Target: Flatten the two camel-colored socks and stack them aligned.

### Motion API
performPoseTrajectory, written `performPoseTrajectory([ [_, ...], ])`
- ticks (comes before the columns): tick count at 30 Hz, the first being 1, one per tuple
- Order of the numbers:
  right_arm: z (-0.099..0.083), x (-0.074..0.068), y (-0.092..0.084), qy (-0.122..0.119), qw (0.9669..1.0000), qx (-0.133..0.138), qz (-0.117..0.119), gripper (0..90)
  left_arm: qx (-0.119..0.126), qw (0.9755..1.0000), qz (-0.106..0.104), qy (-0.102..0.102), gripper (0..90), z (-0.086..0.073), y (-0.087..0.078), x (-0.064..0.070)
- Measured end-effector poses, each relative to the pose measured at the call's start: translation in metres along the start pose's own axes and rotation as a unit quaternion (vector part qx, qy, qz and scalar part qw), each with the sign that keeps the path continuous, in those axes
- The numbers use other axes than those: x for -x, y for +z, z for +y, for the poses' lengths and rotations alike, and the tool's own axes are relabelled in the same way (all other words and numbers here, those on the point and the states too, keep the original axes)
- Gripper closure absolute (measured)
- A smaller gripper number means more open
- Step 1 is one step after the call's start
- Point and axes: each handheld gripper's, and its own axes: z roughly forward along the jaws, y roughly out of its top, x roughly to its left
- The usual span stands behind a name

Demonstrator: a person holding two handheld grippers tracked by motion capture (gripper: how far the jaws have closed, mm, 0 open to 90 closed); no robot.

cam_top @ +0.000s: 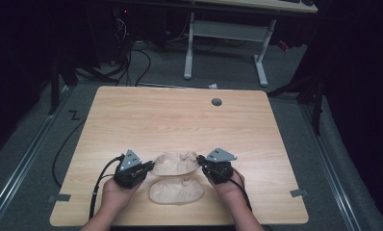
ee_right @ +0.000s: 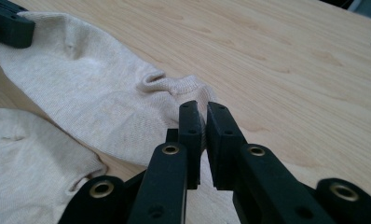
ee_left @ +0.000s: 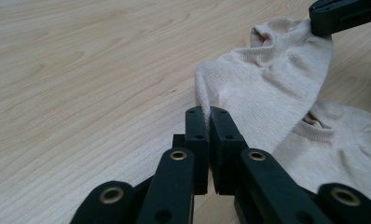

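Nearest the camera: a flat beige knitted ankle sock (cam_top: 176, 190) lying loose on the pale wood-grain worktop (cam_top: 180, 115), with a second beige knitted sock (cam_top: 174, 163) held just beyond it.

The left hand-held gripper (cam_top: 150, 167) has its jaws together on one end of the second sock; the left gripper view shows the knit pinched between them. The right hand-held gripper (cam_top: 200, 161) is likewise clamped on the opposite end, near the cuff opening. Judged purpose: gripping both ends spreads the second sock taut, probably to lay it over or align it with the flat sock. The second sock touches or slightly overlaps the flat sock's far edge. Beyond the flat sock, a grey round grommet (cam_top: 216, 102) sits well apart near the far edge. Nothing obstructs either sock.
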Motion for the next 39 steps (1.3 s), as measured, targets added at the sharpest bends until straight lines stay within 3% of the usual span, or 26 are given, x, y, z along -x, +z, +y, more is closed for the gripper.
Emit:
performPoseTrajectory([
  [6, 0.001, -0.004, -0.001, -0.011, 0.9999, 0.001, 0.009, 84.9, 0.002, 0.9999, -0.004, -0.009, 86.8, 0.000, -0.008, -0.002],
  [12, -0.004, -0.007, -0.013, -0.019, 0.9998, 0.003, 0.003, 84.9, -0.004, 0.9999, -0.008, 0.010, 86.8, 0.000, -0.010, 0.007],
  [18, -0.011, -0.011, -0.027, -0.022, 0.9997, 0.006, 0.004, 84.9, -0.008, 0.9996, -0.027, 0.009, 86.9, -0.002, -0.018, 0.017],
  [28, -0.030, -0.024, -0.046, -0.033, 0.9992, -0.003, 0.021, 84.8, -0.037, 0.9986, -0.033, 0.021, 86.9, -0.018, -0.026, 0.037],
  [35, -0.040, -0.034, -0.043, -0.036, 0.9984, -0.023, 0.036, 84.7, -0.059, 0.9973, -0.030, 0.032, 86.9, -0.027, -0.027, 0.045],
  [39, -0.043, -0.037, -0.041, -0.038, 0.9980, -0.031, 0.040, 84.7, -0.068, 0.9969, -0.030, 0.027, 86.8, -0.031, -0.026, 0.044],
])
